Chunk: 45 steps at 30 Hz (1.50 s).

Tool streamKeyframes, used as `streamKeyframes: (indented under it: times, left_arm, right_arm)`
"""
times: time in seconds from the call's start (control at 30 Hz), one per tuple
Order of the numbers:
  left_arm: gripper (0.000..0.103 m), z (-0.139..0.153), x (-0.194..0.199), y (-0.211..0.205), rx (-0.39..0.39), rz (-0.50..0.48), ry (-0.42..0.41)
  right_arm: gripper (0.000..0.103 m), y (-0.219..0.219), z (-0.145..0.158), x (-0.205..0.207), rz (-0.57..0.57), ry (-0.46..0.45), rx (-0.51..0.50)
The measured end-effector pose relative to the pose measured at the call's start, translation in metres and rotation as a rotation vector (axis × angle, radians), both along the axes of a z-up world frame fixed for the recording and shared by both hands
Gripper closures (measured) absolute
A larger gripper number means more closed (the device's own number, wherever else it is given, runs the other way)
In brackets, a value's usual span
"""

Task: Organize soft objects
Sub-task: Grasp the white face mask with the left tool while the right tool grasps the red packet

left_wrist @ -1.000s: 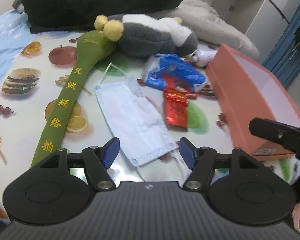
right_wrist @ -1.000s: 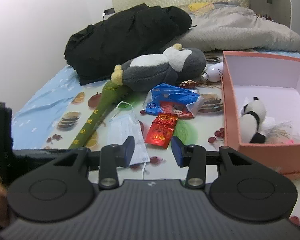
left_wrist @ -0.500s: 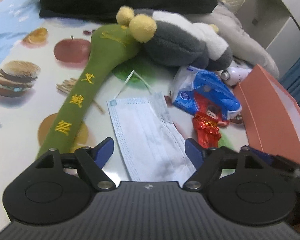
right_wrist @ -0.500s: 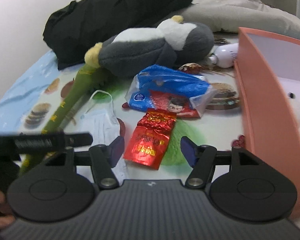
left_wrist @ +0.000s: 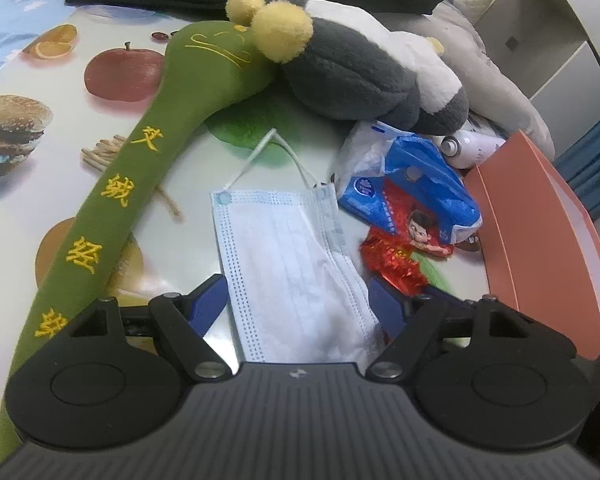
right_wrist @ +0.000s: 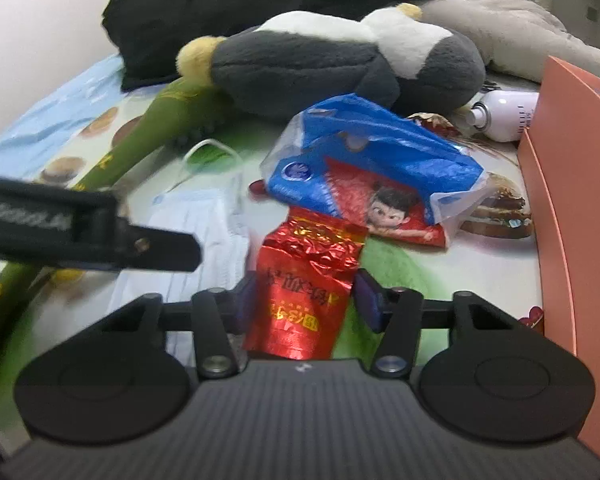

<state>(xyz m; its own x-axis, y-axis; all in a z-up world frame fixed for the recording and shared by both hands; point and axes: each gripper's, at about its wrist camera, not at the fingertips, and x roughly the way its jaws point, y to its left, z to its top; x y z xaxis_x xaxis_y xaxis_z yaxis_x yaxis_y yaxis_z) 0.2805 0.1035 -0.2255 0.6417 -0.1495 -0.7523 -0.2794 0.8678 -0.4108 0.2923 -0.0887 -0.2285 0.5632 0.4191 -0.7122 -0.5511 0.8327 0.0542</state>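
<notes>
black coat [right_wrist: 260,0] | white spray bottle [right_wrist: 504,116] | fruit-print cloth [left_wrist: 16,200]

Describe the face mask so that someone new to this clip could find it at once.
Start at the orange box on the right and move left past the red foil packet. The face mask lies flat between that packet and the long green plush stick. It is the only pale blue, pleated sheet, with thin white ear loops.

Soft things we see scattered on the fruit-print sheet

We find a pale blue face mask [left_wrist: 288,264] flat at lower centre, a long green plush stick [left_wrist: 140,168] running diagonally at left, a grey-and-white plush toy [left_wrist: 360,76] lying at upper centre, and a blue tissue pack [left_wrist: 412,184] right of centre.
</notes>
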Motion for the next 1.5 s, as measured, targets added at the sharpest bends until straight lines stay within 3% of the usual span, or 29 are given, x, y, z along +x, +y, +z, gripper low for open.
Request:
streamKeyframes:
  times: [0.43, 0.53, 0.57, 0.67, 0.97, 1.2, 1.5]
  left_arm:
    - [0.05, -0.007, -0.013, -0.008, -0.09, -0.049, -0.016]
    - [0.054, -0.007, -0.016, -0.008, -0.086, -0.059, -0.019]
    - [0.059, -0.007, -0.016, -0.009, -0.081, -0.058, -0.017]
    - [0.062, -0.007, -0.018, -0.01, -0.058, -0.059, -0.017]
    - [0.061, -0.006, -0.015, -0.014, -0.044, -0.067, -0.007]
    - [0.06, -0.012, -0.012, -0.016, -0.172, -0.097, -0.004]
    - [0.06, -0.014, -0.011, -0.017, -0.22, -0.161, 0.006]
  right_arm:
    - [0.064, -0.008, 0.005, -0.03, 0.006, 0.076, 0.094]
    - [0.077, -0.014, 0.005, -0.031, -0.038, 0.081, 0.087]
    - [0.091, -0.016, 0.005, -0.031, -0.063, 0.077, 0.075]
    - [0.096, -0.027, 0.004, -0.029, -0.103, 0.081, 0.086]
    - [0.094, -0.05, 0.003, -0.027, -0.1, 0.12, 0.162]
    - [0.094, -0.035, 0.0, -0.04, 0.021, 0.133, 0.193]
    - [0.094, -0.018, -0.001, -0.044, 0.083, 0.133, 0.196]
